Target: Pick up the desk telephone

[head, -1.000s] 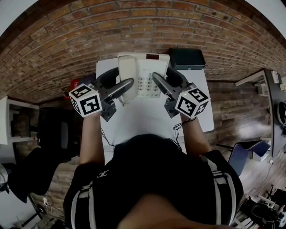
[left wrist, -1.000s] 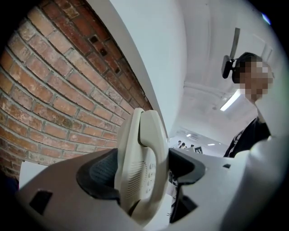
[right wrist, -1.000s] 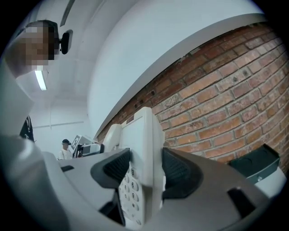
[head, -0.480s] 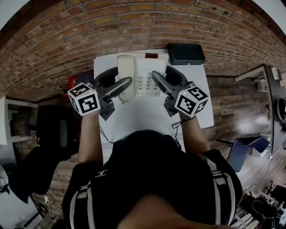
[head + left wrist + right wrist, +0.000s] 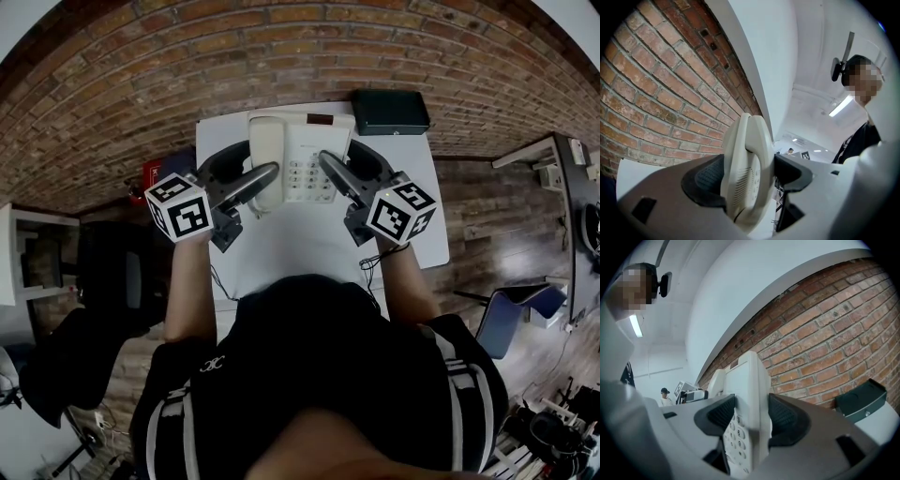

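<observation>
telephone [image 5: 305, 150] clamped from both sides: left tongs [image 5: 262, 157] clenched on its handset end, right tongs [image 5: 337, 150] on the keypad edge, at the far end of the worktop [image 5: 300, 246]. grasp looks done; lifting clear seems left.

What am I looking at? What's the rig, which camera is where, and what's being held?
There is no robot. A person holds a two-jaw gripper in each hand, and the marker cubes are part of the grippers. The head view looks down from the person's head. The left and right gripper views ride on the grippers and look along their jaws. A white table bears a cream desk telephone and, at its far right corner, a black box. The left gripper is shut on the telephone's handset side, and the right gripper on its keypad side.
</observation>
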`<state>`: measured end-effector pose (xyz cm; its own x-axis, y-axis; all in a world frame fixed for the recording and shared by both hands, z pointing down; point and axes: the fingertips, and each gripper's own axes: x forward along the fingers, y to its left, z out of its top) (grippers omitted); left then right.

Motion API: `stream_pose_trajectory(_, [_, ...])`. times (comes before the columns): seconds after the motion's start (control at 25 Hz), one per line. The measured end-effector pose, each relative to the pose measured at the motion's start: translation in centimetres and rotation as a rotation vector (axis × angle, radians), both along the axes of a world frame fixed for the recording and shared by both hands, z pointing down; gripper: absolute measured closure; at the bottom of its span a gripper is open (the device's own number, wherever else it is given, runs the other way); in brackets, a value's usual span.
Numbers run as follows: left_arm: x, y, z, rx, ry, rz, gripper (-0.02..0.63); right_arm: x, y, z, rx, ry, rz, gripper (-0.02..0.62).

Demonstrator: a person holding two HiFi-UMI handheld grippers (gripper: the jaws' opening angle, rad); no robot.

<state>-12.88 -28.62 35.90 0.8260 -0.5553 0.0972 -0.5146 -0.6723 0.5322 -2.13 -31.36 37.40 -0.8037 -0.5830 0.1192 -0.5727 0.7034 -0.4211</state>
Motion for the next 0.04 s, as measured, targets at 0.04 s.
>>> stream_pose_trajectory(0.04, [0.02, 0.05, 0.14, -0.002, -0.002, 0.000, 0.271, 0.01, 0.08, 0.21, -0.006, -0.001, 0.000, 0.387])
